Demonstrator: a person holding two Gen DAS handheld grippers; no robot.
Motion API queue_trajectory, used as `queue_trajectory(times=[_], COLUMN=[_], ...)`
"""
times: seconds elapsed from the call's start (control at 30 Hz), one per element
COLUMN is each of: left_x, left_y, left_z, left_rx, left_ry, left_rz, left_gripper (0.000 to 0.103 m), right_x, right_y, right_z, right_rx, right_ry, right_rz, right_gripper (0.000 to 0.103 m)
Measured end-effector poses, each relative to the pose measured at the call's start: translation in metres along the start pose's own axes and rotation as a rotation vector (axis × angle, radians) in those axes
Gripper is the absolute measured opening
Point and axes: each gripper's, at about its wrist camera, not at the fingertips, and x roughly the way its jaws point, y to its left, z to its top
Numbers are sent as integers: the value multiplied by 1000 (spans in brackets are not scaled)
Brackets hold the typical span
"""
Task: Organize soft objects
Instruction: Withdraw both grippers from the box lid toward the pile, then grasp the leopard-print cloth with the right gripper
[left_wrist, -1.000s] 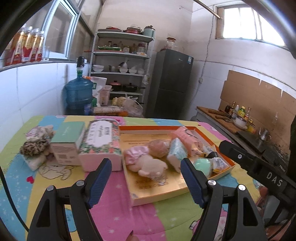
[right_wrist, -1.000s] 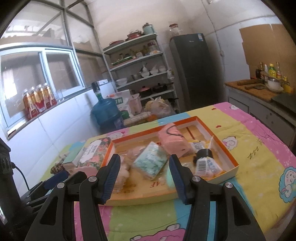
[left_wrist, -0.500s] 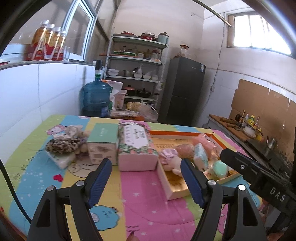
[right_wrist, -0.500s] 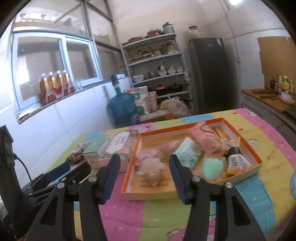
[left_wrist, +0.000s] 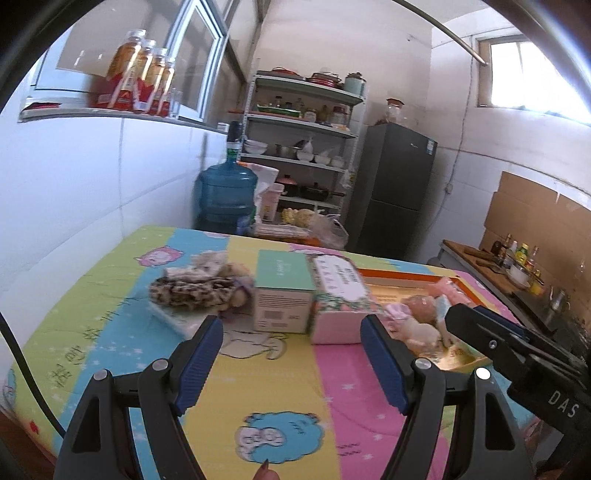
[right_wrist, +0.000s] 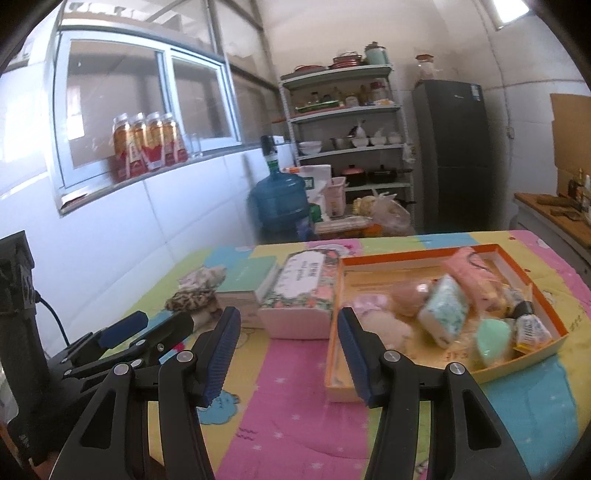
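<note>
The table (left_wrist: 110, 295) carries an orange tray (right_wrist: 436, 258) of soft things, with a tissue pack (right_wrist: 299, 295) and box (left_wrist: 282, 291) beside it. Left of the box lies a leopard scrunchie (left_wrist: 192, 291) on a small heap. Both claws – left gripper (left_wrist: 291, 354), right gripper (right_wrist: 288, 347) – hover wide open, empty. The plush (right_wrist: 384, 328) in the tray's near corner looks light and squashy – pinch its middle.
</note>
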Motion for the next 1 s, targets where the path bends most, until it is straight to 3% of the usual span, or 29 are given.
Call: queue_trajectory(times=[0.3, 0.73, 1.0], left_x=[2, 11, 17], left_y=[48, 126, 161], left_z=[-2, -6, -8], left_rx=[-46, -135, -177], left_ry=[17, 27, 34], left_rz=[31, 177, 227], left_gripper=[76, 76, 76], right_x=[22, 75, 124], right_y=[33, 78, 116], right_z=[-2, -2, -2], right_rx=[-31, -93, -142], right_ry=[26, 124, 213], right_rz=[41, 125, 207], right_gripper=[56, 56, 57])
